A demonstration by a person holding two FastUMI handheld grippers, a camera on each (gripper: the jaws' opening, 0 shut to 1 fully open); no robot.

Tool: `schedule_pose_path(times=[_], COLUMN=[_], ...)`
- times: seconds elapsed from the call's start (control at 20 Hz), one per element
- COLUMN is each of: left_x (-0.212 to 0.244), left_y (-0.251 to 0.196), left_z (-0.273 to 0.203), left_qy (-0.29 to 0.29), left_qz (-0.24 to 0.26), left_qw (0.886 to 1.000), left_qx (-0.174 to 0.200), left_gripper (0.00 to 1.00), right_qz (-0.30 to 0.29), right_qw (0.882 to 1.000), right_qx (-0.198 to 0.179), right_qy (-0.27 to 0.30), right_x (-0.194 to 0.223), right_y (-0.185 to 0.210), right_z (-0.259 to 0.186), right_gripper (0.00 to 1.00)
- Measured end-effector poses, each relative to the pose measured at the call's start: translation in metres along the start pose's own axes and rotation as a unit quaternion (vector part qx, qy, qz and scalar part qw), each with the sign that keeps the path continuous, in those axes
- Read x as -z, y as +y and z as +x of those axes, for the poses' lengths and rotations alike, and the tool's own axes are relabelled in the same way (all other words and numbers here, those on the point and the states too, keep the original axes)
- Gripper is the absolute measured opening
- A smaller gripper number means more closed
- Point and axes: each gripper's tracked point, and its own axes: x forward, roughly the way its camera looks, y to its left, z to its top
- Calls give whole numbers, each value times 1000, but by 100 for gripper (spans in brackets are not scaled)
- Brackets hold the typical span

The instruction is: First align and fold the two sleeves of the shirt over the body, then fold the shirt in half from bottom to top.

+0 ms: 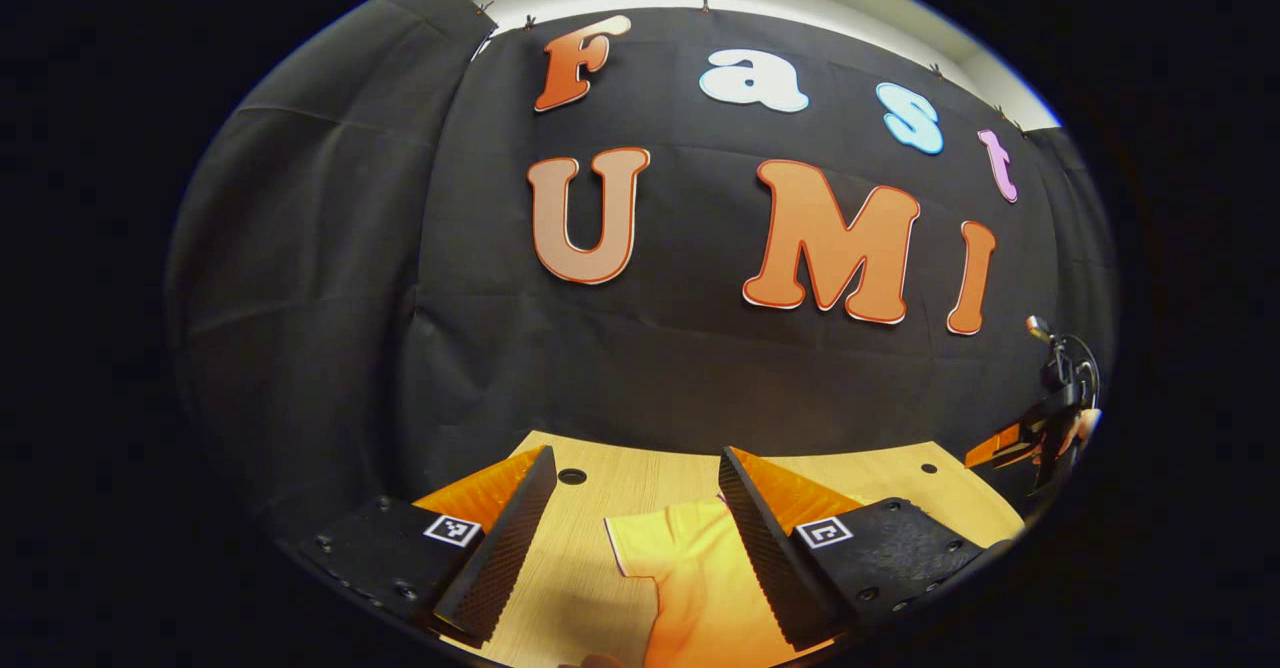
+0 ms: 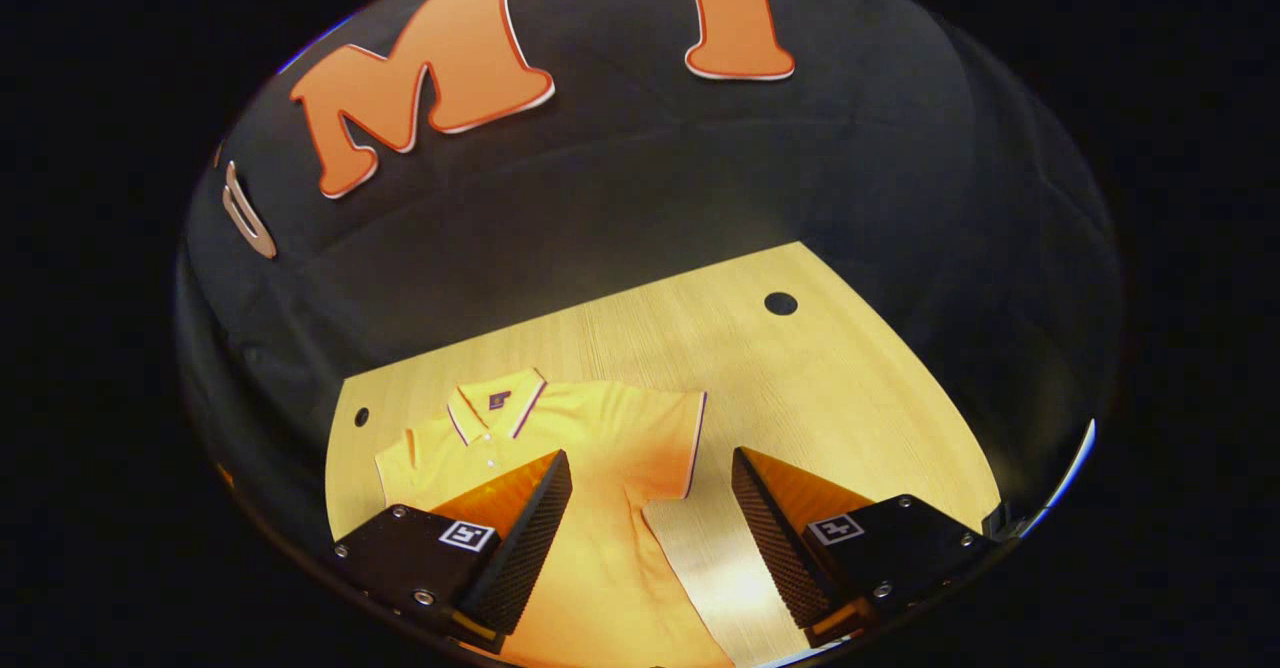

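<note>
Both grippers, left (image 1: 635,538) & right (image 2: 650,538), gape above shirt (image 2: 590,448); sleeve (image 2: 670,443) unfolded. Risk: single-layer pinch bunches fabric, misaligning fold.

Both views above shared table (image 1: 640,478)

Warm overhead light, bright glare on the table (image 2: 720,568), dim cloth, fisheye bending at soft edges.
</note>
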Motion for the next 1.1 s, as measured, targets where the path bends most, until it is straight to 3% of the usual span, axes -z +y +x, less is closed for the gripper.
schedule_pose_path(times=[0.25, 0.4, 0.5, 0.7, 1.1], left_x=[18, 27, 29, 35, 44], left_y=[14, 21, 24, 28, 36], left_z=[15, 24, 32, 45, 58], left_qy=[25, 39, 42, 55, 71], left_qz=[-2, 8, 11, 15, 13], left_qw=[1000, 999, 999, 998, 996], left_qx=[-16, -29, -33, -36, -43], left_gripper=[98, 98, 98, 98, 98], right_qz=[13, 38, 48, 35, 20], right_qw=[994, 987, 983, 976, 971], right_qx=[24, 18, 21, 65, 99], right_qy=[109, 156, 174, 203, 216], right_x=[27, 39, 46, 63, 74], right_y=[-8, -2, 0, -20, -28], right_z=[78, 118, 141, 173, 190], right_gripper=[98, 99, 98, 99, 98])
